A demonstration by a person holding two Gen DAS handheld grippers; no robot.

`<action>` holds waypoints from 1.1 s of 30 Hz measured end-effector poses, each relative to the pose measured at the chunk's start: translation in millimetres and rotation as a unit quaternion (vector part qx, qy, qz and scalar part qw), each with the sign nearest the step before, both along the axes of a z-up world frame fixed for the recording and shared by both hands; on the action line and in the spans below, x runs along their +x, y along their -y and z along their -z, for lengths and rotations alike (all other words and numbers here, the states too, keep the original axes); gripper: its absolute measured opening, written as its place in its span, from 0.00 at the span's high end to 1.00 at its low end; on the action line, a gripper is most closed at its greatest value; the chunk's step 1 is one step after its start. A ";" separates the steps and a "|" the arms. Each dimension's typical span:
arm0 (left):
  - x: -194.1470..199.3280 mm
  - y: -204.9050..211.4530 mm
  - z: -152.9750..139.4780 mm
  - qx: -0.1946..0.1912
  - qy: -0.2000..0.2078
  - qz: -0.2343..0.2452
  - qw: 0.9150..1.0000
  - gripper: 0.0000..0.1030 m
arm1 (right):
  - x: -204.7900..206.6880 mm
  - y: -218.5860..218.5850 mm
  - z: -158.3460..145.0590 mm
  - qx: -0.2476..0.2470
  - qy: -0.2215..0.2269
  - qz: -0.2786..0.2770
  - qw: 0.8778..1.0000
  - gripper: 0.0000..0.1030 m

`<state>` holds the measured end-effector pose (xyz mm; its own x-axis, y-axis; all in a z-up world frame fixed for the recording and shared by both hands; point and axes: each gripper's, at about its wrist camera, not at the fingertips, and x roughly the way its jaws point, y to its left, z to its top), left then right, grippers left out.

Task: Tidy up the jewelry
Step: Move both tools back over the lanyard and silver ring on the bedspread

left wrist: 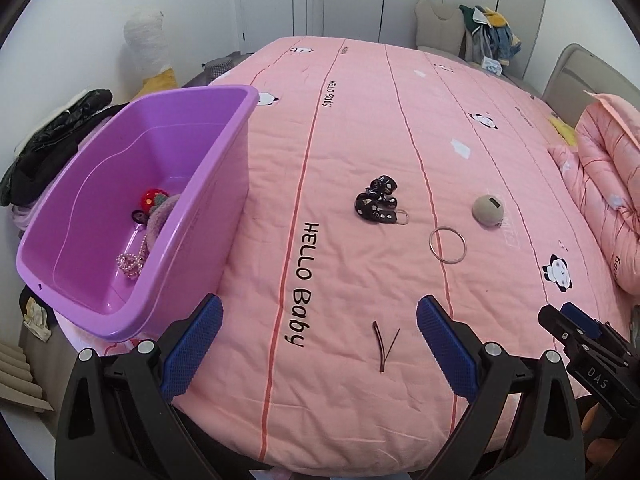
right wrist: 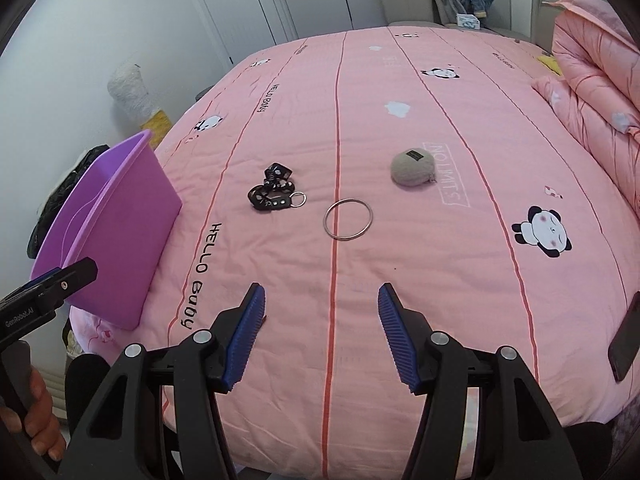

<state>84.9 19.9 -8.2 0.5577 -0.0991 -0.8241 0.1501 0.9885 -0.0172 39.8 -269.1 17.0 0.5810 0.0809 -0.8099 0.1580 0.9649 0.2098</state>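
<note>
A purple plastic bin [left wrist: 224, 184] [right wrist: 132, 216] stands on the left of the pink bed; inside lie a pearl necklace [left wrist: 130, 262], a red hair piece [left wrist: 154, 197] and a fuzzy scrunchie [left wrist: 160, 218]. On the quilt lie a black bow clip with a small ring [left wrist: 378, 200] [right wrist: 274, 194], a silver bangle [left wrist: 447, 246] [right wrist: 348, 220], a grey round pouch [left wrist: 488, 209] [right wrist: 413, 169] and a thin dark hairpin [left wrist: 385, 344]. My left gripper [left wrist: 318, 344] hovers open over the near edge, the hairpin just ahead between its fingers. My right gripper [right wrist: 322, 332] is open and empty, short of the bangle.
A folded pink duvet [right wrist: 592, 60] is piled at the right. A dark phone [right wrist: 624, 340] lies at the bed's right edge. A black jacket [left wrist: 52, 140] sits left of the bin. A chair with clothes [left wrist: 480, 32] stands behind the bed.
</note>
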 end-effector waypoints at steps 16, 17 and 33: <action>52.7 44.5 17.0 0.003 -0.009 0.030 1.000 0.07 | 42.3 15.3 20.6 0.000 -0.011 0.008 1.000 0.45; 58.1 46.5 20.2 0.004 -0.012 0.030 0.999 0.07 | 46.4 16.5 23.4 0.000 -0.013 0.008 1.000 0.45; 138.4 47.0 94.9 0.023 -0.058 0.012 0.998 0.07 | 126.1 33.1 87.2 0.010 -0.061 0.019 0.998 0.43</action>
